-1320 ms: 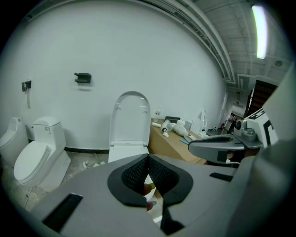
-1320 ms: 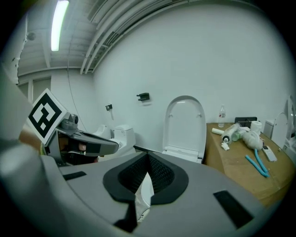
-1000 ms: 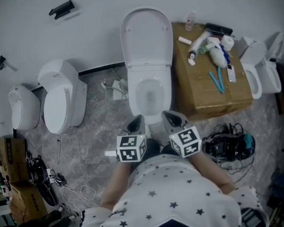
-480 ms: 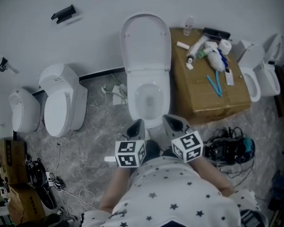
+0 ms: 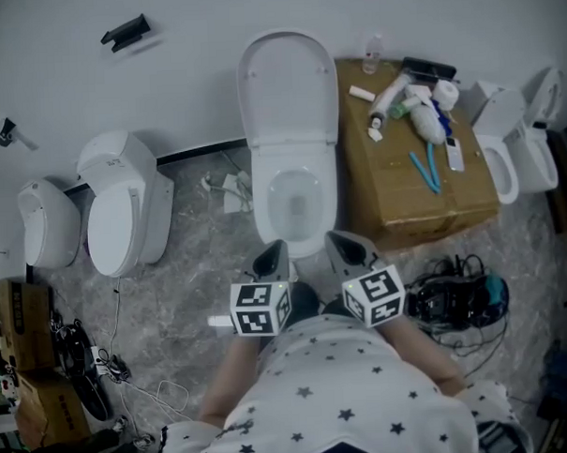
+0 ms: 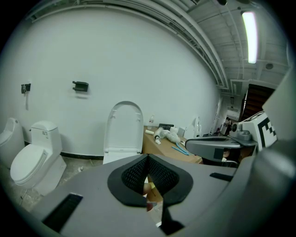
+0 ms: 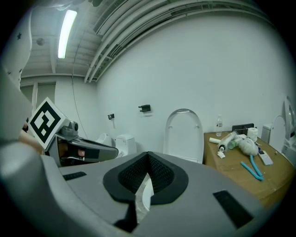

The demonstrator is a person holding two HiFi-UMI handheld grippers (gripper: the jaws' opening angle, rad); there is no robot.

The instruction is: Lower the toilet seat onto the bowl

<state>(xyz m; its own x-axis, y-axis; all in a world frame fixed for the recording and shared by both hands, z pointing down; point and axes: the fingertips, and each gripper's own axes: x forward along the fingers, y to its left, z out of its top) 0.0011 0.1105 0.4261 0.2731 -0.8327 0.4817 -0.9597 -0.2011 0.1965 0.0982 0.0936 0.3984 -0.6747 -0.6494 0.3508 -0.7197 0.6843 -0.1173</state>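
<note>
The white toilet stands against the wall with its seat and lid raised upright over the open bowl. The raised seat also shows in the left gripper view and in the right gripper view. My left gripper hovers just in front of the bowl's front rim, shut and with nothing in it. Beside it, my right gripper is also shut and holds nothing. Neither touches the toilet.
A cardboard box right of the toilet carries bottles, tubes and a blue tool. Two more toilets stand at the left and one at the right. Cables and gear lie on the floor, right of me.
Both grippers stay shut and side by side before the bowl. The head view has drifted slightly, so the toilet sits a little lower in the picture.
</note>
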